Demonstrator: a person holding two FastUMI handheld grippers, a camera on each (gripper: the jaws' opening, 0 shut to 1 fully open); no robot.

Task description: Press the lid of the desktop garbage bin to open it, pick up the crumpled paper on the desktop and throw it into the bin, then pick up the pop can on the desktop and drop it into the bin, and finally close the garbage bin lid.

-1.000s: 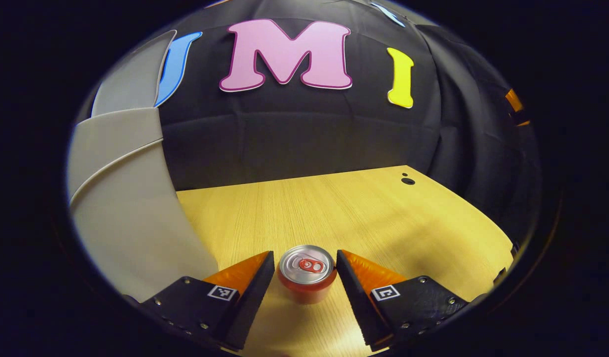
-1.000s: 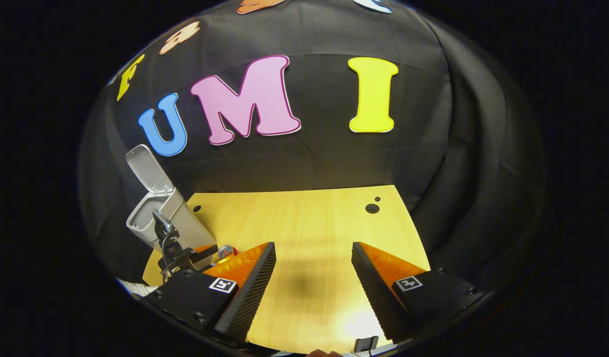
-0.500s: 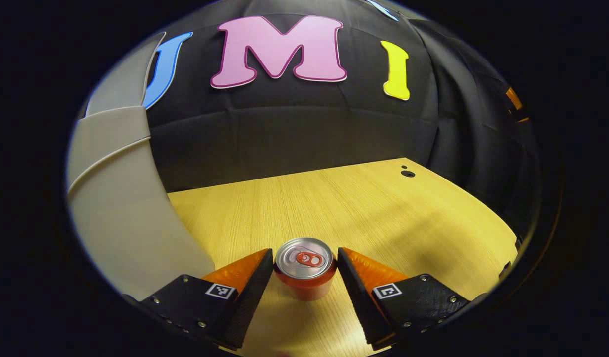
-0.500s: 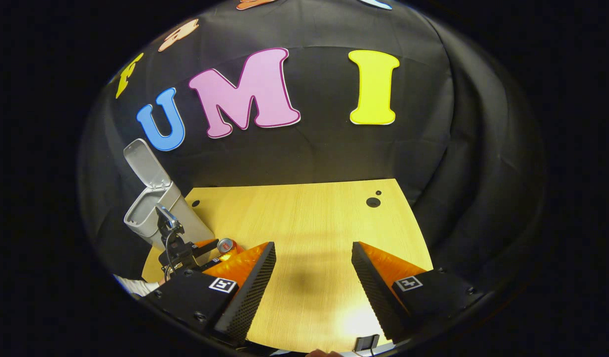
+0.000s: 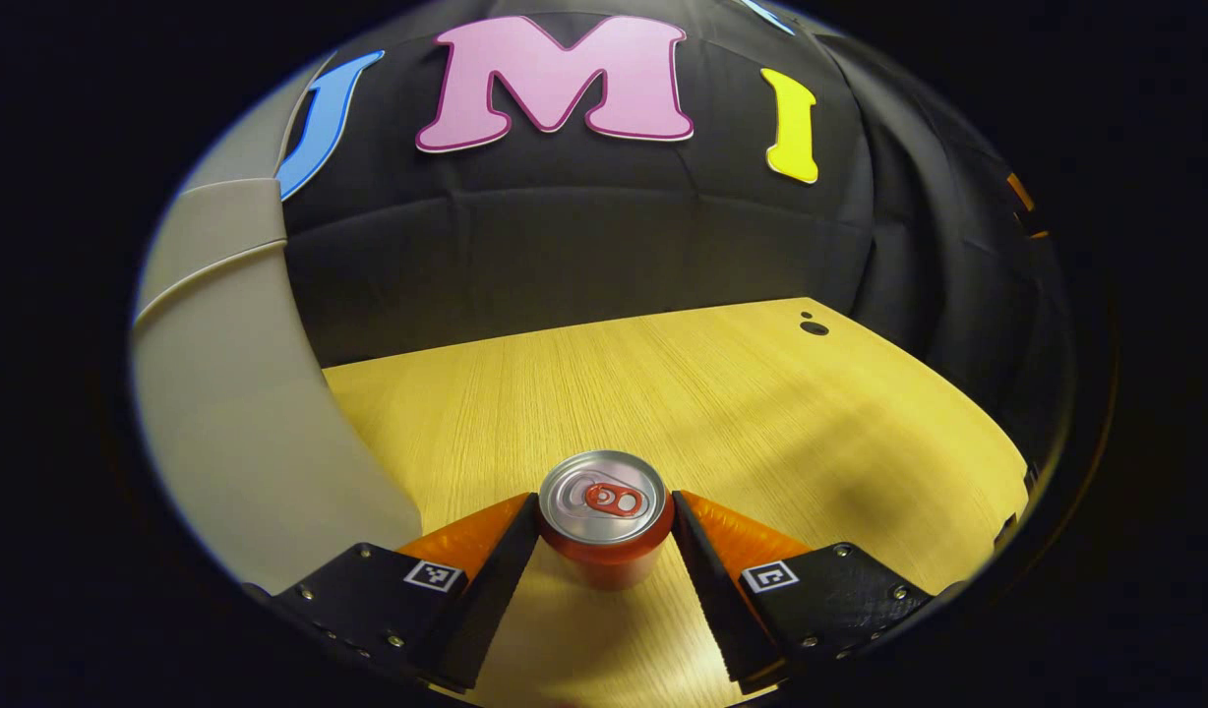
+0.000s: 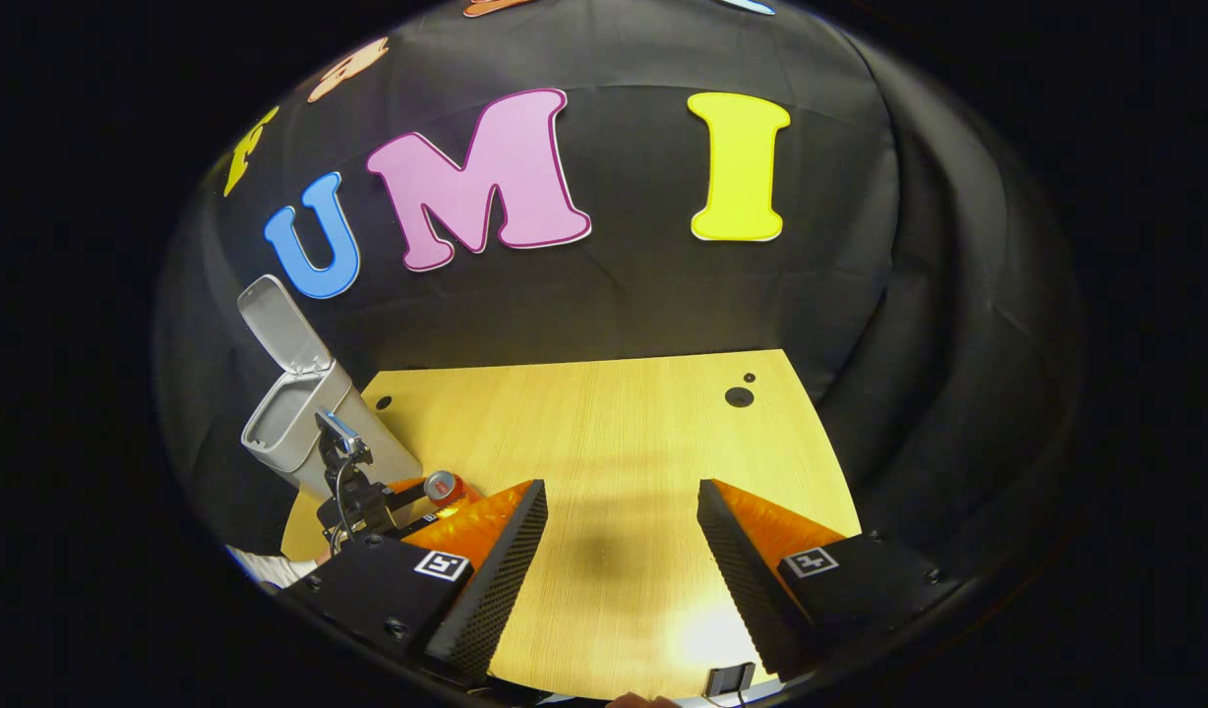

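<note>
Two fingers of the left gripper (image 5: 604, 536) press the sides of the red pop can with a silver top (image 5: 605, 516) in the left gripper view; can upright, clamped between them above the light wooden desktop (image 5: 722, 393). Grey plastic garbage bin (image 5: 230, 393) close on the left.

Right gripper view: right gripper (image 6: 619, 511) spread wide, nothing between its fingers, over bare desktop (image 6: 614, 433). Far left, bin (image 6: 299, 433) with lid (image 6: 279, 324) raised; left gripper (image 6: 432, 494) just beside it, can (image 6: 443, 486) at its tips.

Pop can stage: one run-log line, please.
left gripper: shut on pop can | right gripper: open, idle | bin: lid up
</note>
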